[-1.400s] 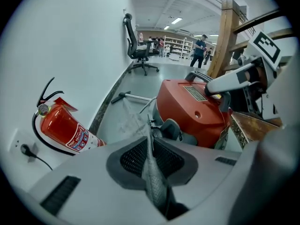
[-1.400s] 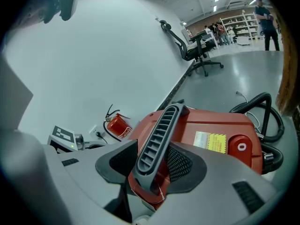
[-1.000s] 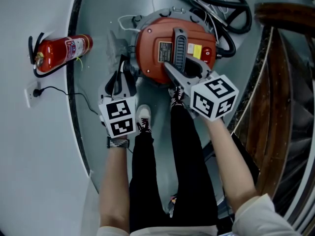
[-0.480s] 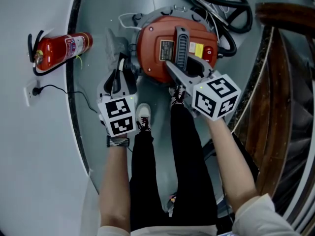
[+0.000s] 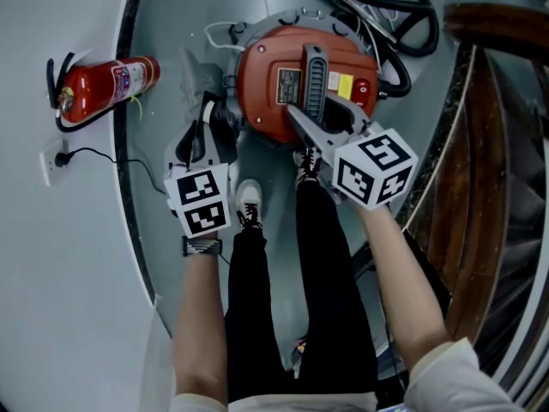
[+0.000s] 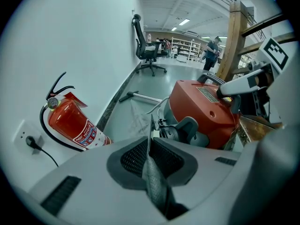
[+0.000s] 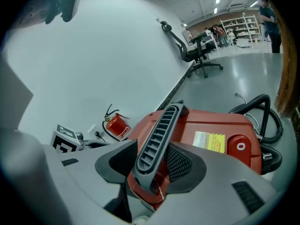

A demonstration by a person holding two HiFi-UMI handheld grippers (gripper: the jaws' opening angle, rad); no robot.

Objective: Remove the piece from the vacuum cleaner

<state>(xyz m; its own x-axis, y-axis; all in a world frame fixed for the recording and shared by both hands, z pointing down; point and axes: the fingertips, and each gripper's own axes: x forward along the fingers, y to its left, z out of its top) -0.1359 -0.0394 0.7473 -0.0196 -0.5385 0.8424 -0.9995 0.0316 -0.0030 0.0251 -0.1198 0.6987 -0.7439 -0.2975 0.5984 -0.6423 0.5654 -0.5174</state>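
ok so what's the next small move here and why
Probably lift the right gripper gently upward: its jaws are clamped on the grey handle atop the red vacuum cleaner, while the left gripper sits shut and empty beside it.

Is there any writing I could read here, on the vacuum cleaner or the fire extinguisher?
"0" or "O": white sign on the red switch of the vacuum cleaner.
Yellow label beside it: too blurred to read.
Label on the fire extinguisher: too small to read.
Grey plate on the vacuum cleaner's top: unreadable.
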